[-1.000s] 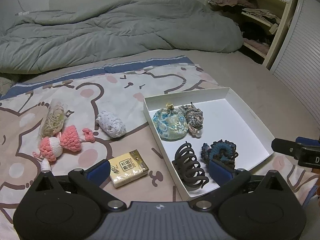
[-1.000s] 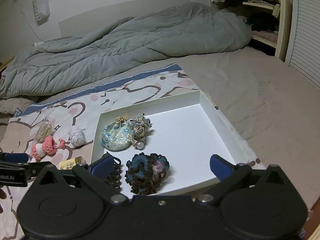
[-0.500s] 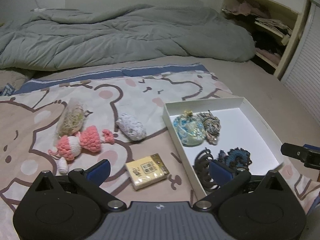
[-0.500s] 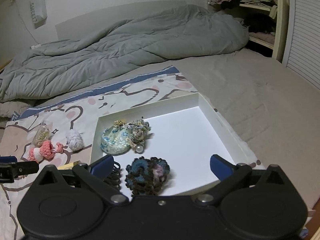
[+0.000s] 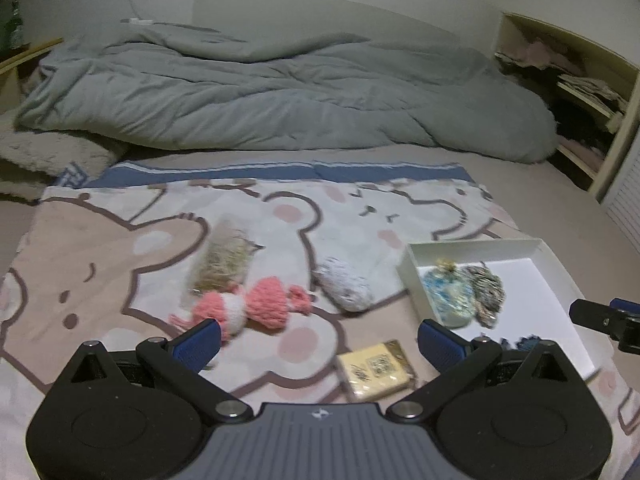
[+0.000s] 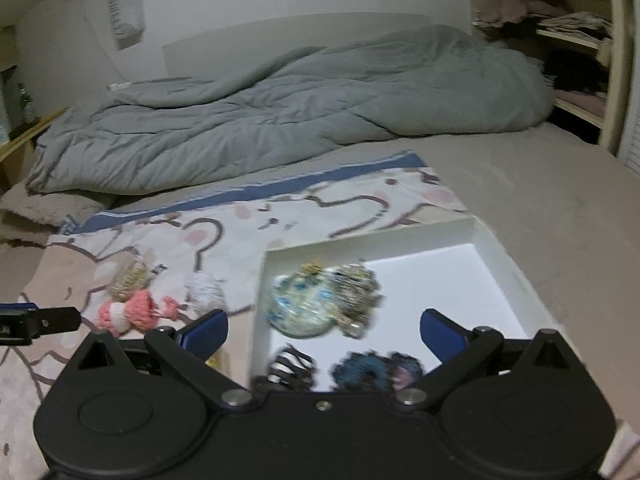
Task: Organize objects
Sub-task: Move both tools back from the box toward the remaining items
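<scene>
Your left gripper (image 5: 318, 338) is wide open and holds nothing, so go for the pink yarn doll (image 5: 248, 310) lying left of the white box (image 5: 412, 276); it looks soft and light, so pinch its fat middle.

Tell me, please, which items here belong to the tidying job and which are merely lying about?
Job:
white box
pink crochet doll
white crochet piece
yellow tissue pack
clear packet
blue pouch, claw clip, scrunchie, already boxed

Lying about:
grey duvet
bear blanket
shelf clutter
</scene>
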Motion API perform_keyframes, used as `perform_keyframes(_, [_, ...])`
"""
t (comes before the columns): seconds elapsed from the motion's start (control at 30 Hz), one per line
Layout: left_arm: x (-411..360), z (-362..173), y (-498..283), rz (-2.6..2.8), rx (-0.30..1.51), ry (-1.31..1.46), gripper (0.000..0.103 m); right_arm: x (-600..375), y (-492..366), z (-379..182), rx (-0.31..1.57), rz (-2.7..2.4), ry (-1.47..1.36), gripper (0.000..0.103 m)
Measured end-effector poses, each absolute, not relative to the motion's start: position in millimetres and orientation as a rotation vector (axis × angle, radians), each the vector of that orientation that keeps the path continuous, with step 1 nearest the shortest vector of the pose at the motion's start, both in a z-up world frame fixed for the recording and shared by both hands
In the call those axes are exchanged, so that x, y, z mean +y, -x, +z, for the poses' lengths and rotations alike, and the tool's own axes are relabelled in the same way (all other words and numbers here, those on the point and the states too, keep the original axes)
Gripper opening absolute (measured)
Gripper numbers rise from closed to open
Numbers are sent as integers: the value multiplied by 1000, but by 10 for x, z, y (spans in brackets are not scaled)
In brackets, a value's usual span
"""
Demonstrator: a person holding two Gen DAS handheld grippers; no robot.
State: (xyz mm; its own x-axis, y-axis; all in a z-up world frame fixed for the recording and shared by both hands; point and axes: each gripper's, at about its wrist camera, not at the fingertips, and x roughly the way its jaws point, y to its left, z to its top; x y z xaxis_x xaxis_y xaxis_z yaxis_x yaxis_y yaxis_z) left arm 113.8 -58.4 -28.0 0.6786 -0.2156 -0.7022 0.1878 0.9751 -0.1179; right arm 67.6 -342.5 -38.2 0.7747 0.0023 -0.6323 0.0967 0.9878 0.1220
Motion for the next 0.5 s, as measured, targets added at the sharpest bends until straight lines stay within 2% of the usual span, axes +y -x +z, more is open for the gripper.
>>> perform_keyframes(0.5, [-55,-313,-1430,-115,737,45,103,-2717,-1186,-414,707,97,-74,103])
